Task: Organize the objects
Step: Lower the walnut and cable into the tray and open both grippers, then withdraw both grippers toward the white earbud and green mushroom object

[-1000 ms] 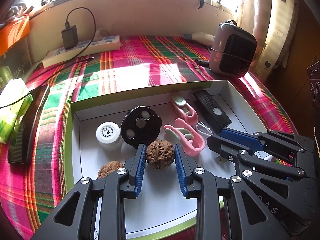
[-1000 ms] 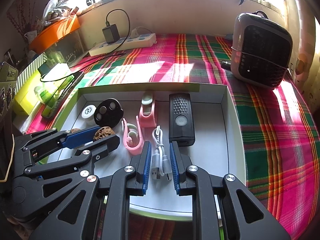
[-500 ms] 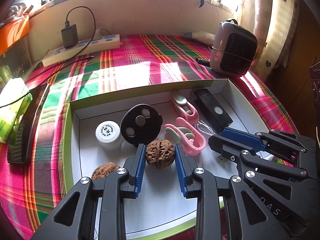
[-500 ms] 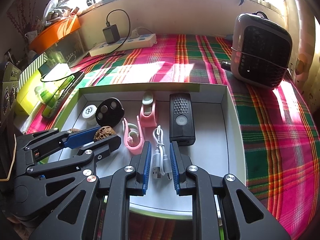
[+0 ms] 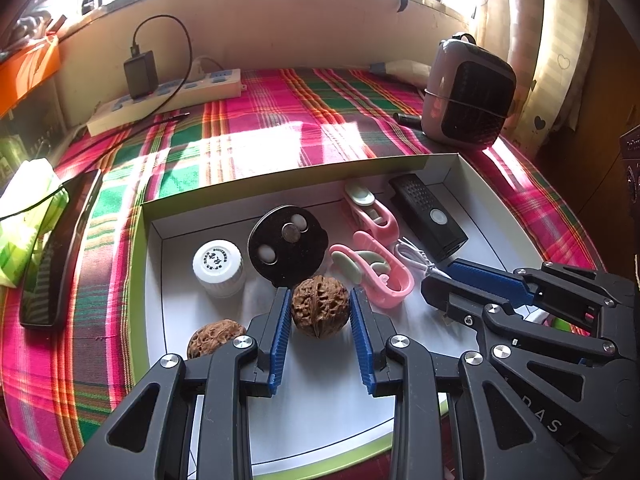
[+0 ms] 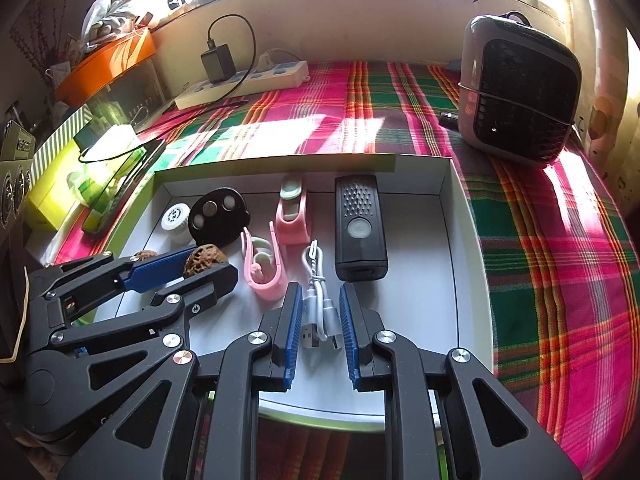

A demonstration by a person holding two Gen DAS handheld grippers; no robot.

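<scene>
Shallow white box [image 5: 452, 168] with green rim sits on a surface covered in plaid cloth [image 5: 280, 120] — pink, green, red.

Left gripper [image 5: 320, 312] low over near part of box, its fingers [image 5: 280, 328] either side of a walnut [image 5: 319, 306] that rests on the box floor. Fingers are opening; a narrow gap shows on each side of the nut, pads not pressing it. Second walnut [image 5: 216, 336] lies just left of the left finger, near the box's left wall.

Right gripper [image 6: 320, 320] over near middle of box, fingers brought in close around a coiled white USB cable [image 6: 320, 300]; cable lies between the pads, plugs toward the near side. Whether the pads actually pinch it, cannot tell.

Farther in the box, left to right: white capped bottle [image 5: 218, 266], black round disc [image 5: 286, 244] with three pale spots, two pink clips [image 5: 372, 268] — one behind the other — and a black rectangular device [image 5: 428, 216] with a round button.

Outside the box: dark phone [image 5: 60, 248] at left, power strip [image 5: 168, 100] with a black charger at far left, small heater [image 5: 468, 96] at far right
</scene>
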